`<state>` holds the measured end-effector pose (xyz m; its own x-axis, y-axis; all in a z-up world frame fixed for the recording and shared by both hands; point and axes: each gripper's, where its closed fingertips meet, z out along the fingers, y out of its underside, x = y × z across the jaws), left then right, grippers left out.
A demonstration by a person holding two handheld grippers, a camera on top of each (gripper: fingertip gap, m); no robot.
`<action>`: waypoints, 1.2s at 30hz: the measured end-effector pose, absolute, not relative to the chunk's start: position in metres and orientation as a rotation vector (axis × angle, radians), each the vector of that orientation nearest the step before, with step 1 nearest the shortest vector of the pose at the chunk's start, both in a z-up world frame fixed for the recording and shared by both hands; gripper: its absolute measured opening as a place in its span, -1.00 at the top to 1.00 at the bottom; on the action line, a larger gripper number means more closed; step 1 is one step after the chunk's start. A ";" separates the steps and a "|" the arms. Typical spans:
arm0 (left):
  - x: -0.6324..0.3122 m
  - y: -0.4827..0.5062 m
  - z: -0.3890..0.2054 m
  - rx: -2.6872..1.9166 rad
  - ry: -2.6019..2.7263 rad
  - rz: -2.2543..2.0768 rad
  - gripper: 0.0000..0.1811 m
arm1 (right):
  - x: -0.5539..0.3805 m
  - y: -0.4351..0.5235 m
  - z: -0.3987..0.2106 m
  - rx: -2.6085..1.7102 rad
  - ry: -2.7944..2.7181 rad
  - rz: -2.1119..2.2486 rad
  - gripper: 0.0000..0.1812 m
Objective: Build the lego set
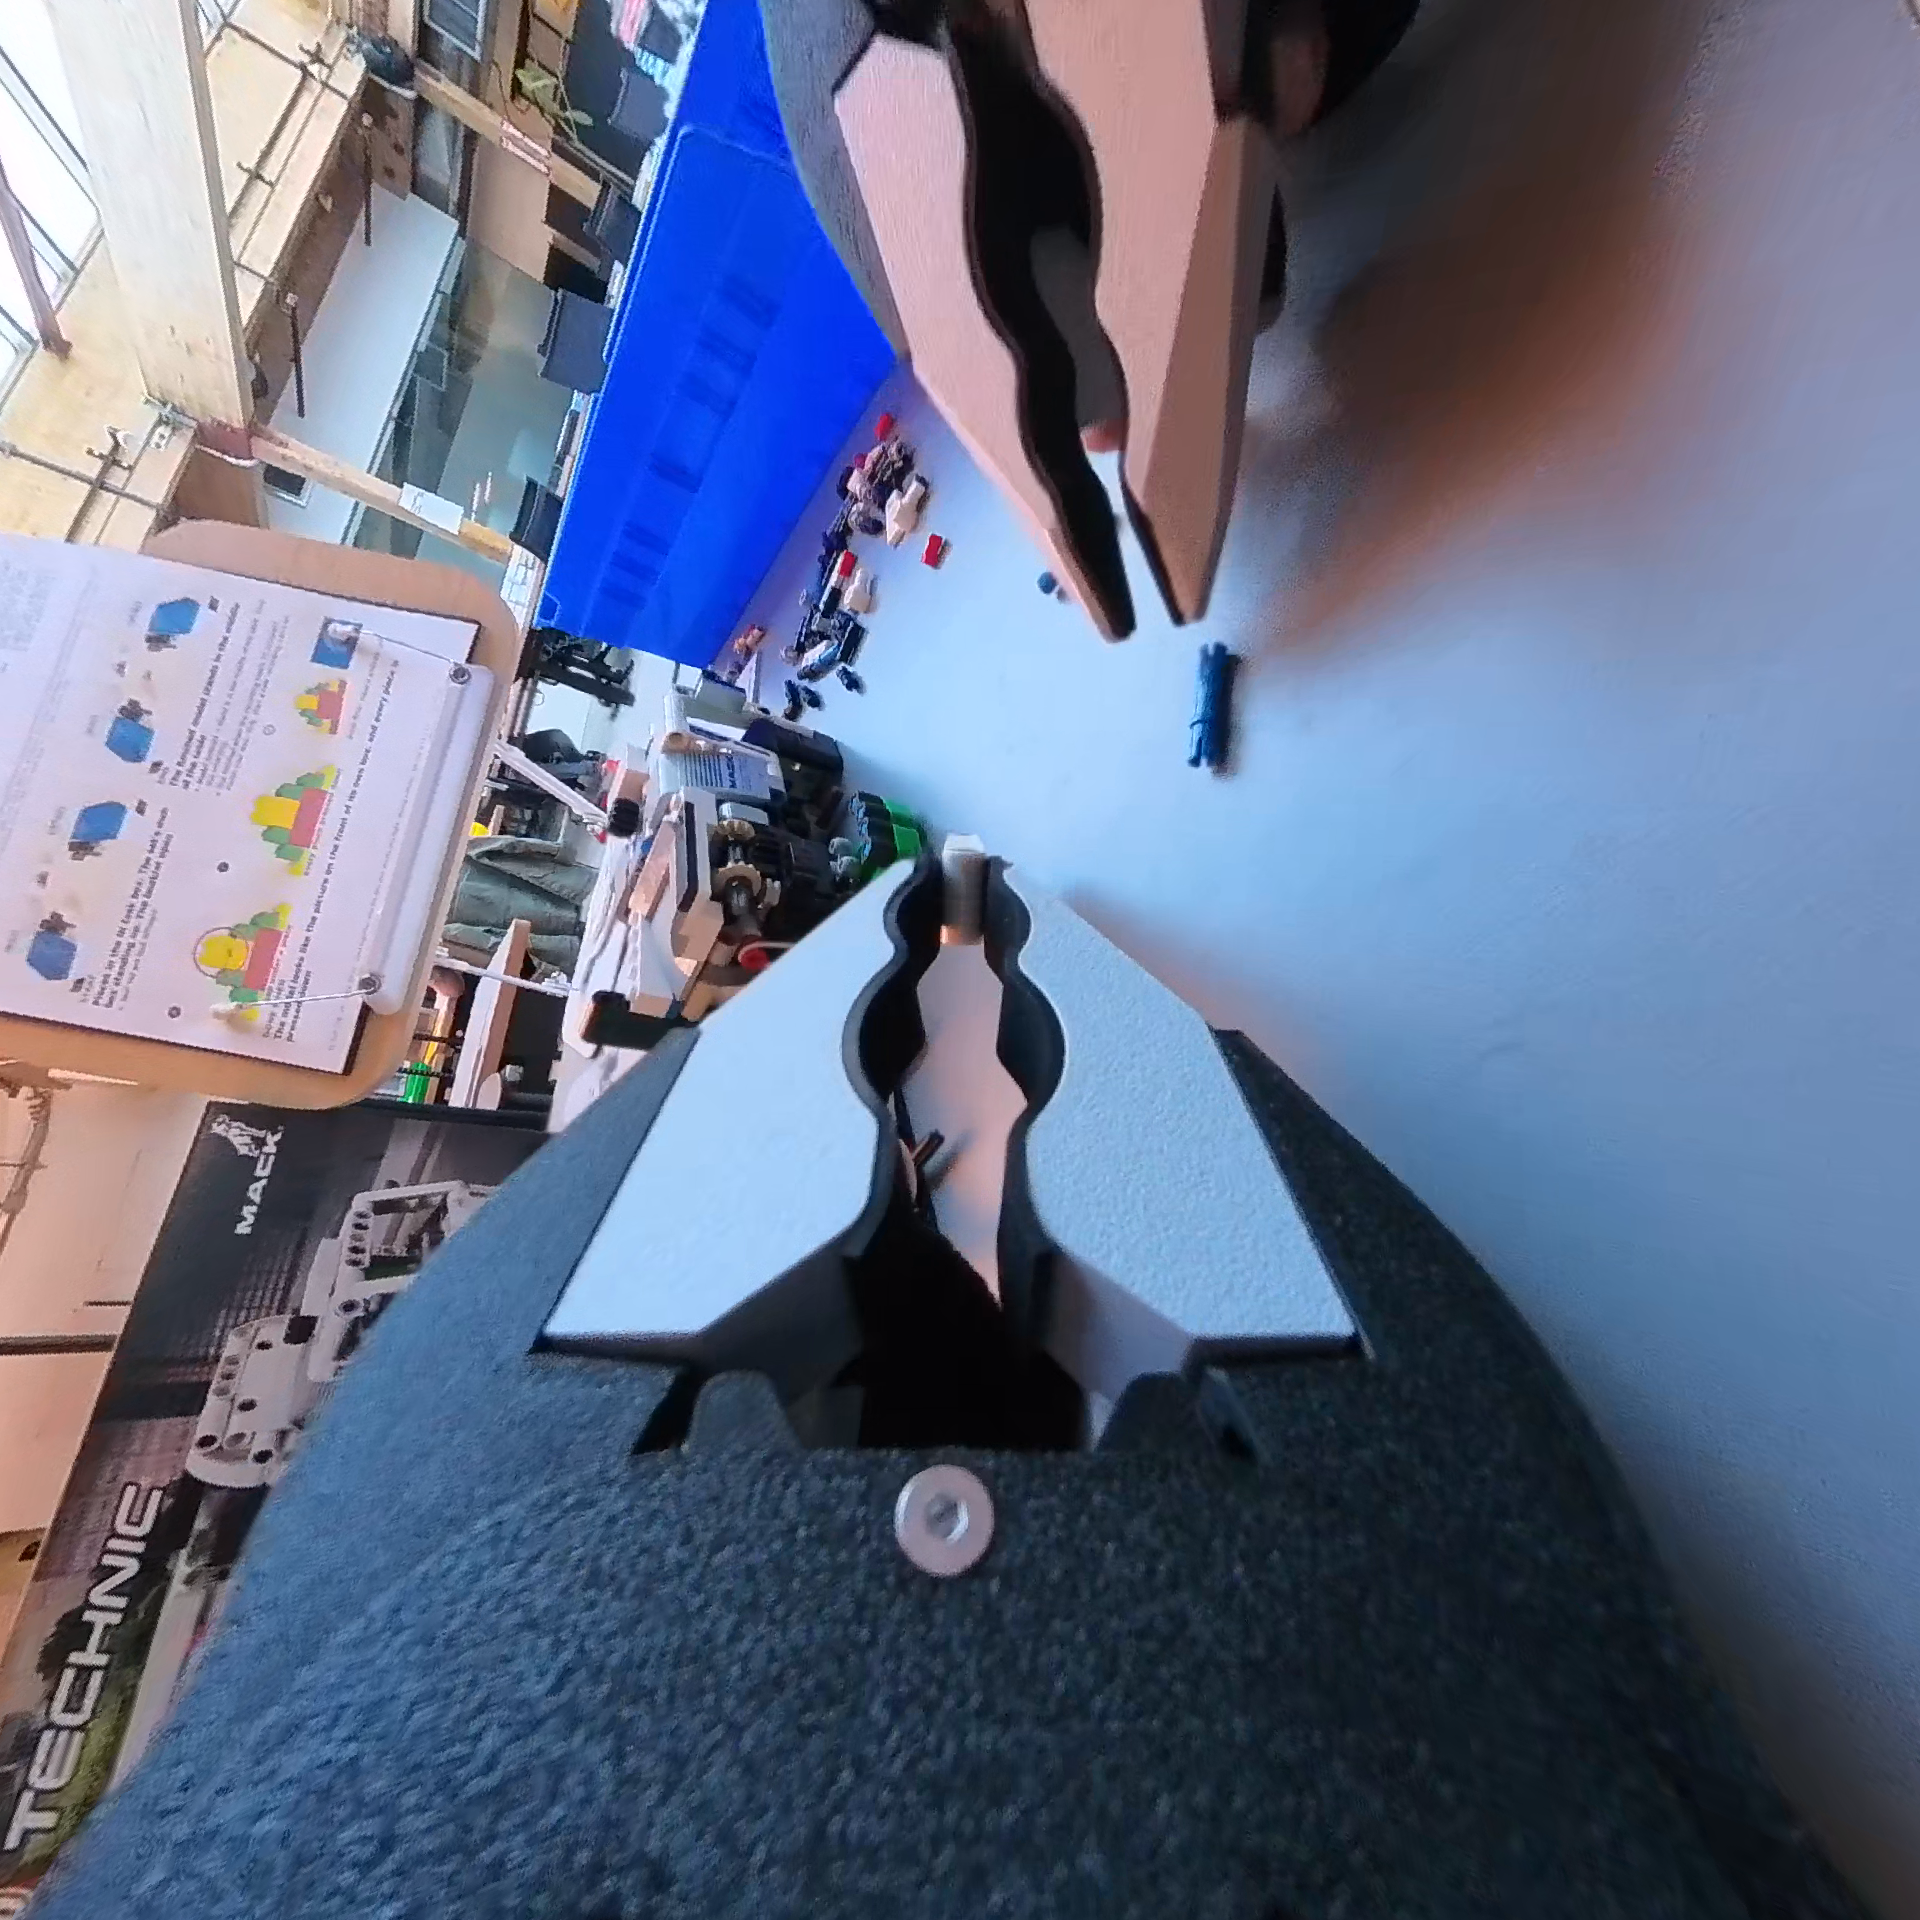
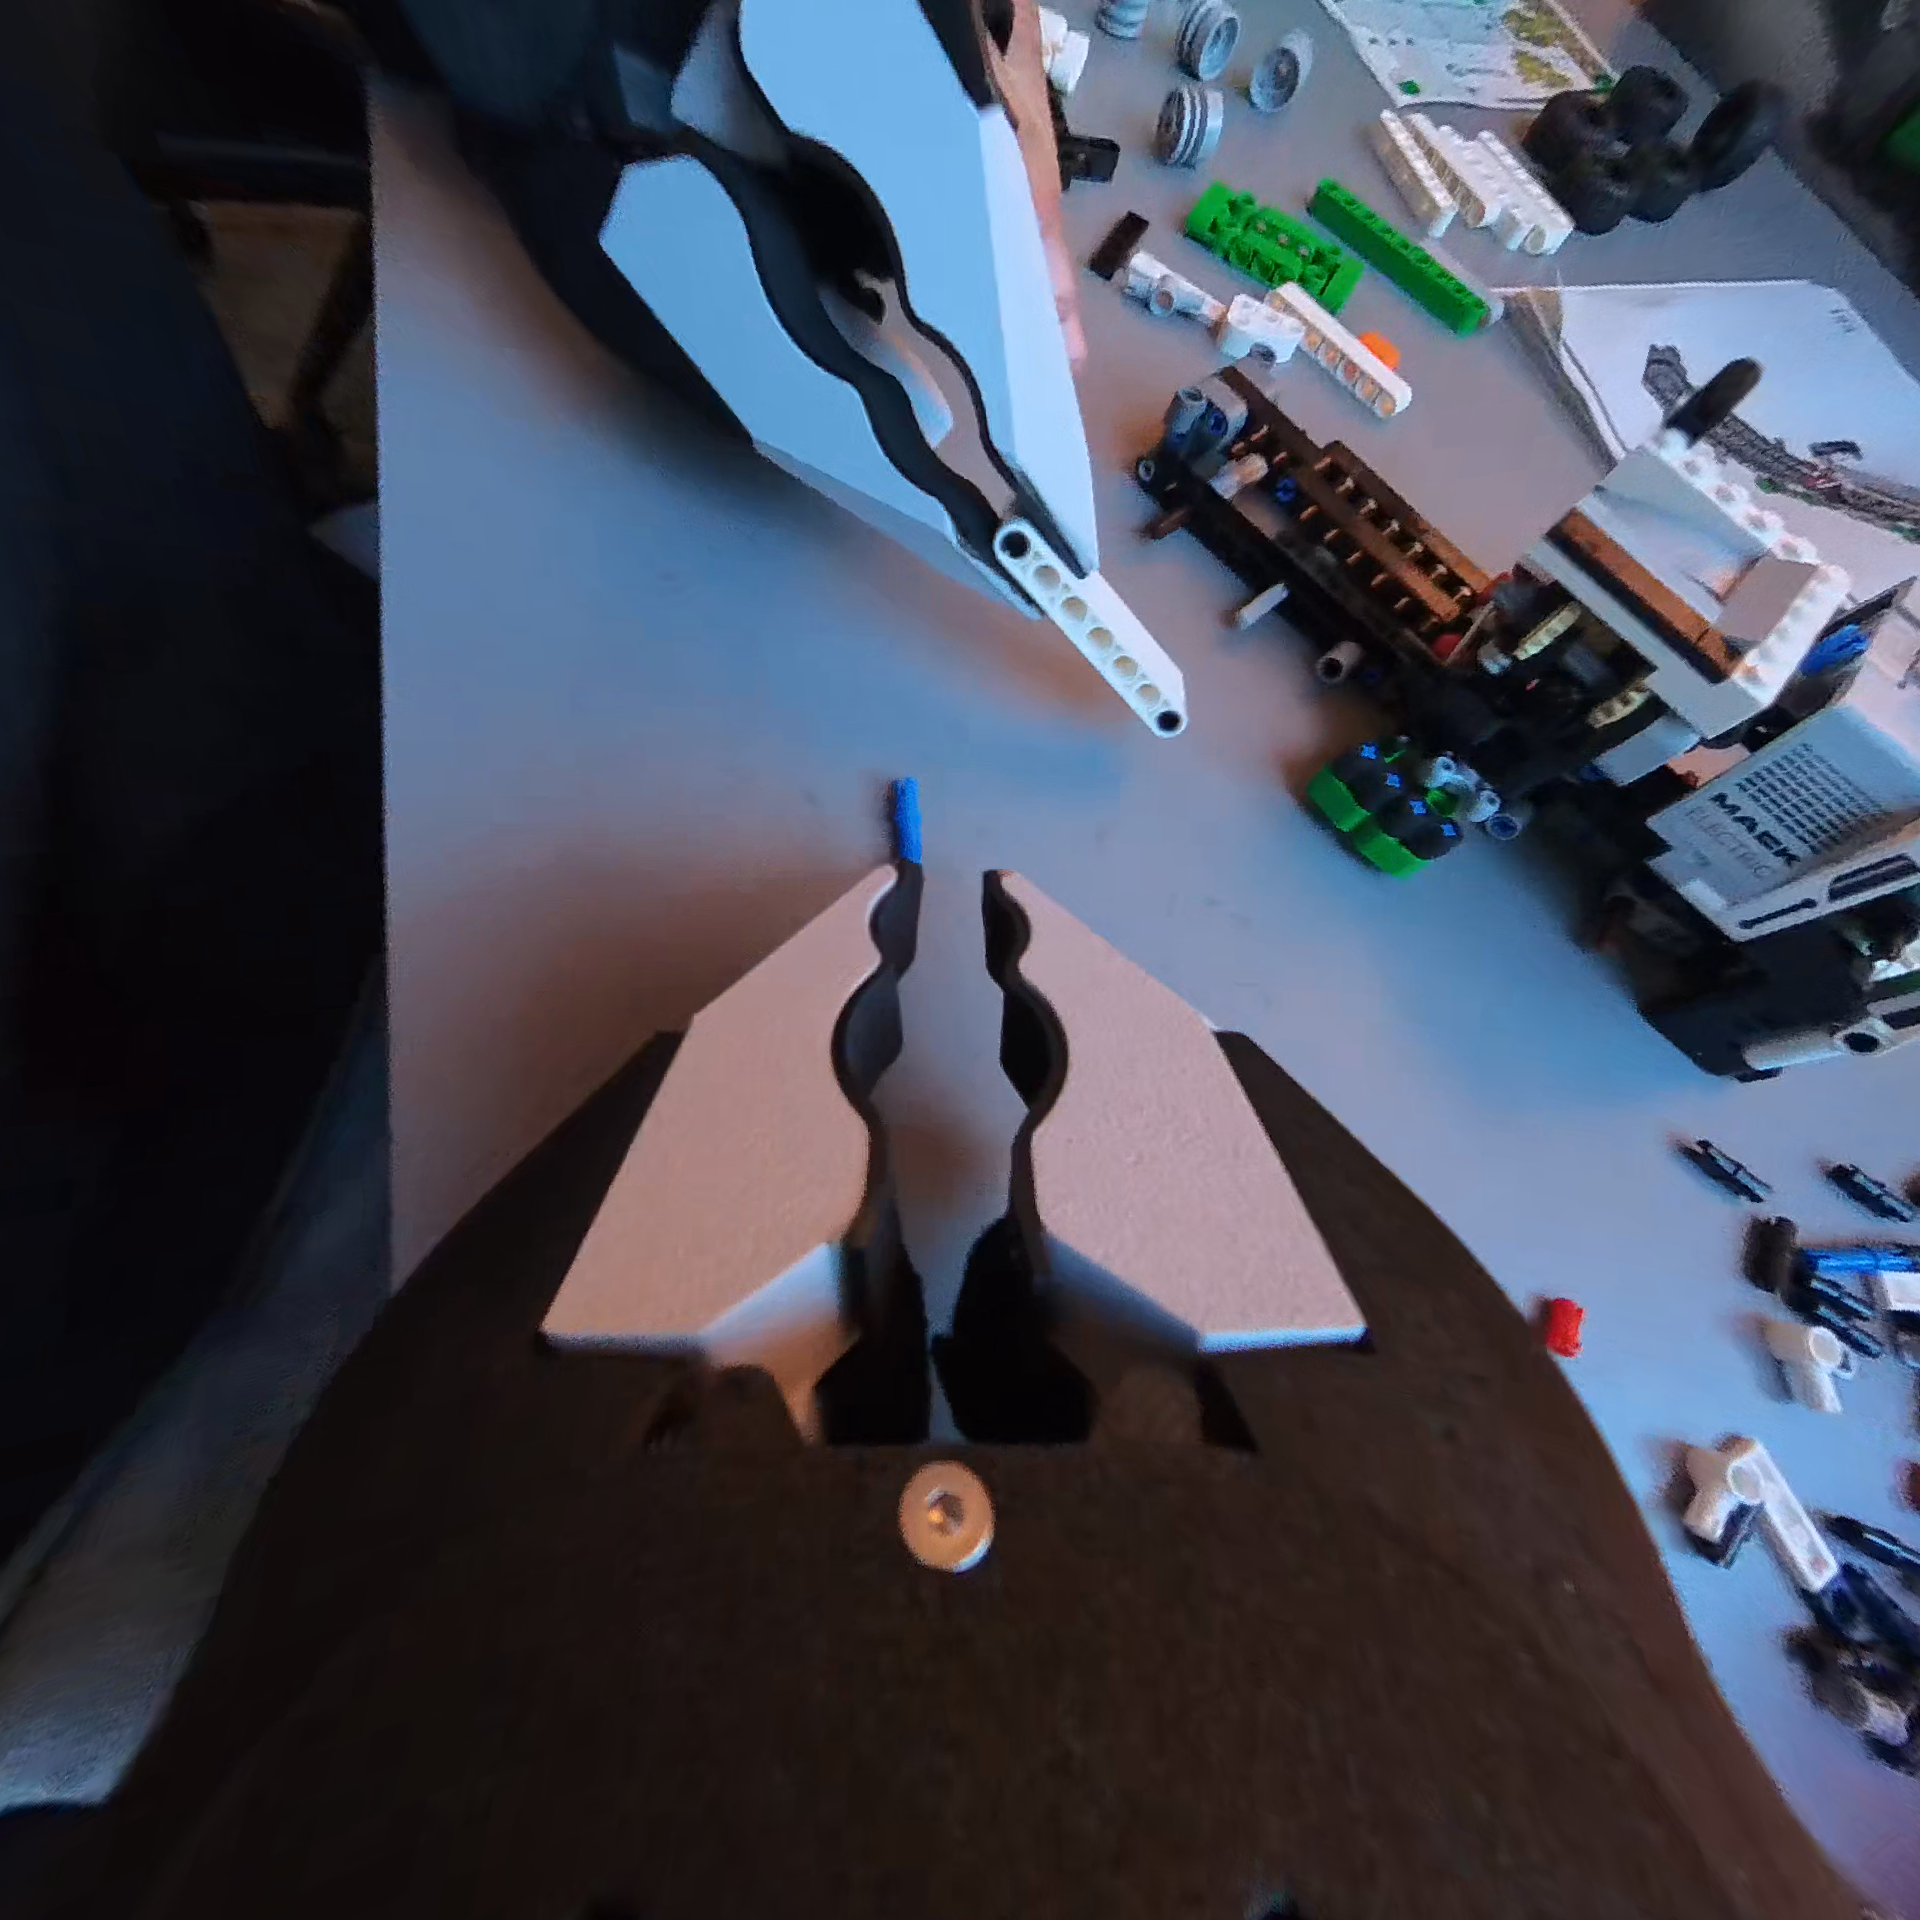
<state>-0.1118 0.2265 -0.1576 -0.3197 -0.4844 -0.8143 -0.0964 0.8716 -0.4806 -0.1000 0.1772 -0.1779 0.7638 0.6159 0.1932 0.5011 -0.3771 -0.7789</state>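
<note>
My left gripper (image 1: 961,873) is shut on a white beam with holes (image 2: 1091,644), which I see end-on between its fingers in the left wrist view (image 1: 961,883). In the right wrist view the left gripper (image 2: 1039,566) holds the beam tilted above the grey table (image 2: 623,675). My right gripper (image 2: 948,883) is open a little and empty. A small blue pin (image 2: 906,821) lies on the table just ahead of its left fingertip. In the left wrist view the right gripper (image 1: 1153,618) hovers just beside the pin (image 1: 1210,707).
The partly built white and black truck (image 2: 1621,665) stands to the right. Green beams (image 2: 1392,255), white beams (image 2: 1475,182), black tyres (image 2: 1642,145) and loose pins (image 2: 1829,1299) lie around it. A blue bin (image 1: 717,395), an instruction sheet (image 1: 218,790) and the set's box (image 1: 208,1351) stand beyond. The table edge (image 2: 379,727) is at the left. Spacing between my two grippers at the tips: around 6 cm.
</note>
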 end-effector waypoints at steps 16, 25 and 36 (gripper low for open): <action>-0.113 0.229 -0.167 -0.451 1.920 -0.410 0.93 | -0.121 0.195 -0.189 -2.141 -0.889 0.329 0.79; -0.113 0.229 -0.167 -0.453 1.923 -0.411 0.93 | -0.128 0.199 -0.190 -2.111 -0.944 0.290 0.94; -0.111 0.233 -0.162 -0.510 1.904 -0.455 0.93 | -0.117 0.210 -0.162 -2.063 -1.086 -0.151 0.97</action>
<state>-0.1115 0.2332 -0.1618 -0.3457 -0.5431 -0.7652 -0.1387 0.8361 -0.5308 -0.1168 0.2096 -0.1621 0.6271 0.6482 0.4319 0.7414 -0.3267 -0.5862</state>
